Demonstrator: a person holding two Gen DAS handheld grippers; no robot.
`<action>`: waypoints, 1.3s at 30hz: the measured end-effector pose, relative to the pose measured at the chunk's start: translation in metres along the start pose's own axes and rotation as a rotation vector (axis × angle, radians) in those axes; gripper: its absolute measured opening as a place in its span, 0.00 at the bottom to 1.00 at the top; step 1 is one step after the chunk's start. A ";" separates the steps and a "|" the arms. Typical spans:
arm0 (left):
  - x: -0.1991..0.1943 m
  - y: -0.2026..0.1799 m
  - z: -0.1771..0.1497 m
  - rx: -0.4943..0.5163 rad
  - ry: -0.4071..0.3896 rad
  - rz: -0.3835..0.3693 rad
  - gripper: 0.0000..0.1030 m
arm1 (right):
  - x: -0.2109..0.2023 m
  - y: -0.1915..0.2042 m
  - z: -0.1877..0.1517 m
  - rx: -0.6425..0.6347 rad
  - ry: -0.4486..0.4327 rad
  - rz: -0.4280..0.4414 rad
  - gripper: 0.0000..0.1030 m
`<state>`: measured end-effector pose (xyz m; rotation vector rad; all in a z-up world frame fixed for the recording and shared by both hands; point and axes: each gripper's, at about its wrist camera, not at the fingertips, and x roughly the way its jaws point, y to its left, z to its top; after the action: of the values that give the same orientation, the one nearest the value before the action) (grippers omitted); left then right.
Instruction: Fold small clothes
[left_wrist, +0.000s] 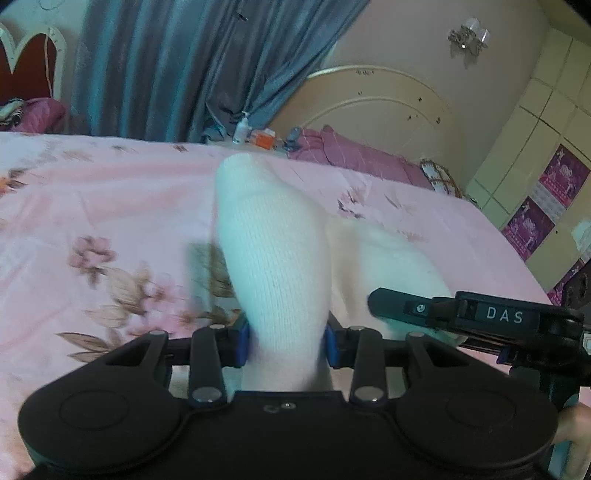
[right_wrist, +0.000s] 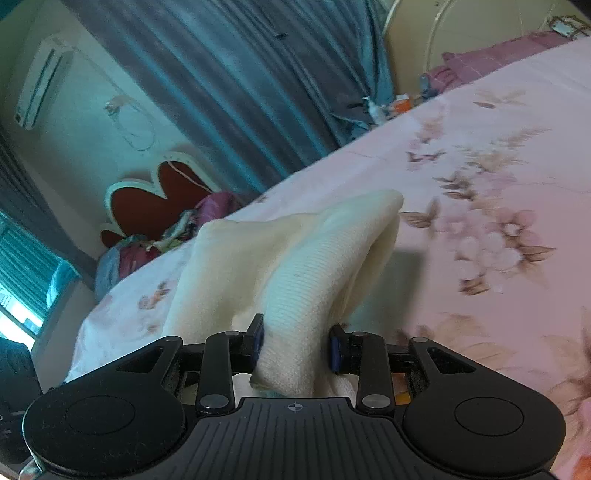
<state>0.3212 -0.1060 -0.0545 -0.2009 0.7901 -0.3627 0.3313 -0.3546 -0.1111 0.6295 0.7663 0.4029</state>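
A small white knitted garment (left_wrist: 273, 243) is held up above the pink floral bed. My left gripper (left_wrist: 287, 341) is shut on one bunched end of it, and the cloth sticks up and forward between the blue pads. My right gripper (right_wrist: 297, 347) is shut on another bunched part of the same white garment (right_wrist: 317, 251), which folds over in front of it. In the left wrist view the right gripper's black body (left_wrist: 480, 317) reaches in from the right, close beside the cloth. Both views are a little blurred.
The pink floral bedsheet (left_wrist: 92, 206) fills the area below. A cream headboard (left_wrist: 380, 107), purple bedding (left_wrist: 347, 151), grey-blue curtains (left_wrist: 184, 66) and small bottles (left_wrist: 242, 129) lie beyond it. A red and white headboard (right_wrist: 159, 199) and a wall air conditioner (right_wrist: 44, 81) show in the right wrist view.
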 end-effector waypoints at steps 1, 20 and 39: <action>-0.009 0.006 0.001 -0.003 -0.007 0.004 0.35 | 0.002 0.008 -0.002 -0.002 0.002 0.008 0.32; -0.135 0.235 0.005 -0.062 -0.047 0.076 0.35 | 0.151 0.231 -0.096 -0.032 0.043 0.071 0.32; -0.102 0.339 -0.011 -0.092 0.023 0.105 0.54 | 0.256 0.237 -0.126 -0.051 0.148 -0.002 0.33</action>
<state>0.3294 0.2448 -0.1004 -0.2405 0.8372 -0.2305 0.3804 0.0098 -0.1567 0.5557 0.8946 0.4689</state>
